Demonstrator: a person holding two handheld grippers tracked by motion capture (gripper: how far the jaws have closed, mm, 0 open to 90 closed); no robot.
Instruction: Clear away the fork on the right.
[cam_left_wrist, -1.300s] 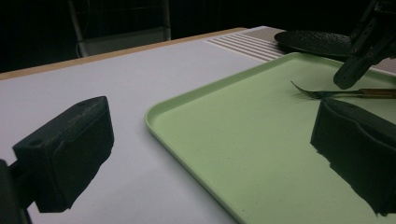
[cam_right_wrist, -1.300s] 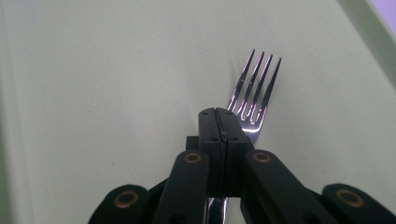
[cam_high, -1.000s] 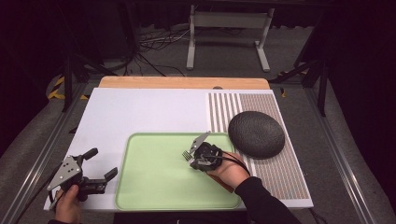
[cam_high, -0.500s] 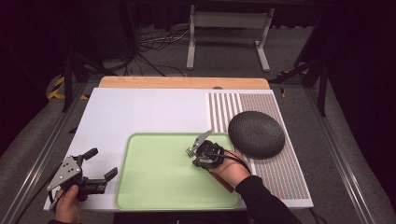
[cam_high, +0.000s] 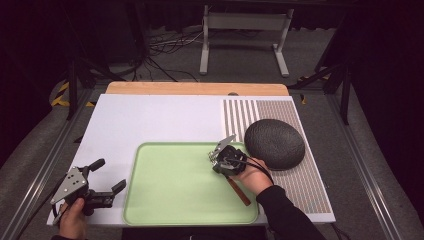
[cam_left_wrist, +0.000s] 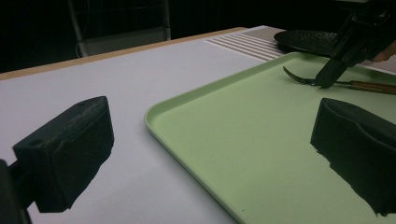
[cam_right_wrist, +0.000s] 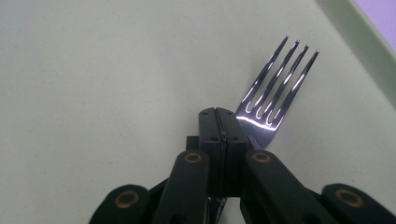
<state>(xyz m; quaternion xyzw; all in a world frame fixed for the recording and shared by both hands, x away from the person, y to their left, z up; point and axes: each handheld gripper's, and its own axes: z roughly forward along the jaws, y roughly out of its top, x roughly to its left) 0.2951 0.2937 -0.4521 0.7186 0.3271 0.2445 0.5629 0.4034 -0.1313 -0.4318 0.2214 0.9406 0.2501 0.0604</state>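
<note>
Fork (cam_right_wrist: 275, 93) sits clamped in your right gripper (cam_high: 216, 156) fingers over the green tray (cam_high: 170, 200) — your left gripper (cam_high: 107, 177) fingers gape, empty.

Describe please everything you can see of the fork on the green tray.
The fork has a shiny metal head with four tines and a brown handle that looks wooden. It lies low over the green tray, near its right side, handle toward the person. The right gripper is shut on its neck, just behind the tines, which stick out past the fingers. Whether the tines touch the tray cannot be told.
</note>
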